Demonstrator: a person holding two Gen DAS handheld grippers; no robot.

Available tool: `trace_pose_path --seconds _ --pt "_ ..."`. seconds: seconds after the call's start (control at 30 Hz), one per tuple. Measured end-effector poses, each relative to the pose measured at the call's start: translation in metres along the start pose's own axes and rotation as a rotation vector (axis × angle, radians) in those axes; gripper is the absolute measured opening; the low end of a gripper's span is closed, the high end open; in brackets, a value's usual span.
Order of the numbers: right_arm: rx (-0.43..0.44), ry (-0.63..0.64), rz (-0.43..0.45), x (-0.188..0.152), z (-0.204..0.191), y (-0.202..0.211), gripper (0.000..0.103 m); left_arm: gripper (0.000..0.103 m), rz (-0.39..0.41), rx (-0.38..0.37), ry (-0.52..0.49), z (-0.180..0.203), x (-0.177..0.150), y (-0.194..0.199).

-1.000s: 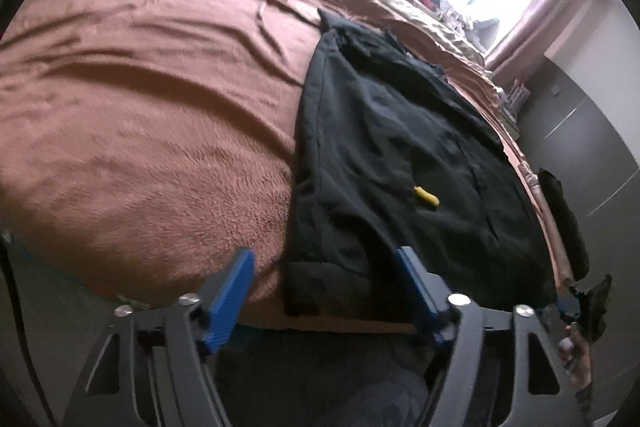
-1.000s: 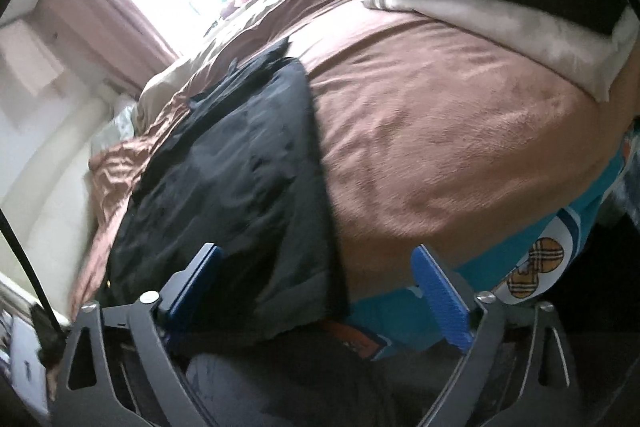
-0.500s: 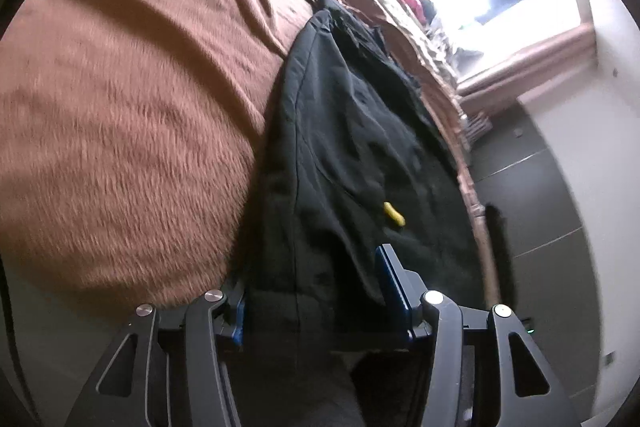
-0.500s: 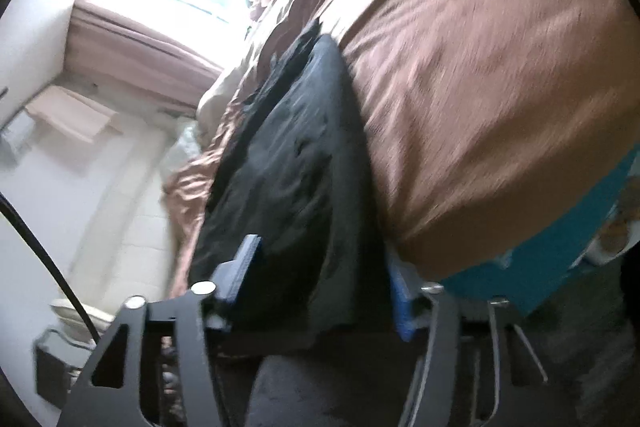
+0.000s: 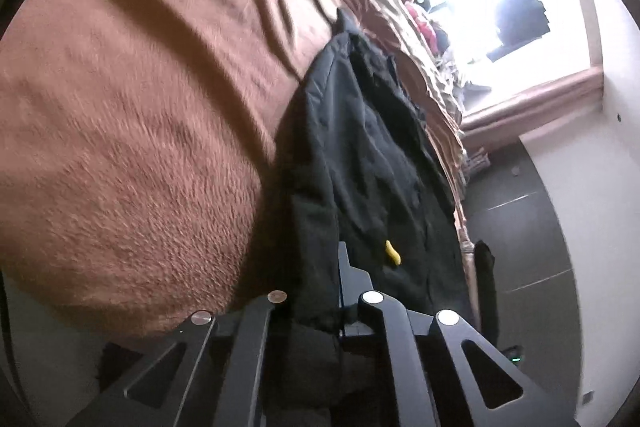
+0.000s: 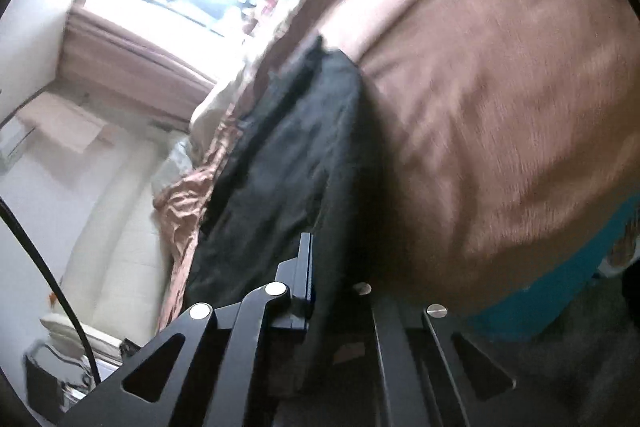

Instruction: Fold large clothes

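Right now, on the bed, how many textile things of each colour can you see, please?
Black: 1, the large black garment with a small yellow tag, its near edge pinched by both pairs of fingers.
Brown: 1, the fuzzy brown blanket under it.
Teal: 1, the teal sheet below the blanket edge.
Total: 3.

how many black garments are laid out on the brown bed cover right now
1. The black garment lies along the brown bed cover, its near hem pinched by the left tool and right tool. More may be hidden beyond the frame.
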State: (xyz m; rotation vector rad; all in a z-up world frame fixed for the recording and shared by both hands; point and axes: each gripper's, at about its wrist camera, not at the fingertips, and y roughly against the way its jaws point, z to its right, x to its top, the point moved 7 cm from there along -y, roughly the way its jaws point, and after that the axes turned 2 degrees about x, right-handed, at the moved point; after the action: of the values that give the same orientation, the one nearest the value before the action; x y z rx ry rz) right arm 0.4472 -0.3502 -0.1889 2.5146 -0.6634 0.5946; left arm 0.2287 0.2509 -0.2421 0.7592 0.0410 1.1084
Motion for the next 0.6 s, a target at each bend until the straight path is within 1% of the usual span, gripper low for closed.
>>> trace_pose_path --seconds 0.17,0.3,0.47,0.6 --pt "0.056 0.029 0.039 0.014 -0.032 0.023 0.000 0.004 0.062 -0.017 -0.033 0.021 0.008 0.025" --pt "0.108 0.062 0.074 0.020 -0.061 0.050 0.000 0.003 0.110 -0.046 -0.082 0.047 0.012 0.057" --pt "0.156 0.099 0.095 0.019 -0.083 0.087 0.000 0.003 0.168 -0.086 -0.099 0.064 0.015 0.102" --pt "0.200 0.128 0.112 0.010 -0.098 0.111 0.000 0.003 0.198 -0.109 -0.124 0.082 0.012 0.128"
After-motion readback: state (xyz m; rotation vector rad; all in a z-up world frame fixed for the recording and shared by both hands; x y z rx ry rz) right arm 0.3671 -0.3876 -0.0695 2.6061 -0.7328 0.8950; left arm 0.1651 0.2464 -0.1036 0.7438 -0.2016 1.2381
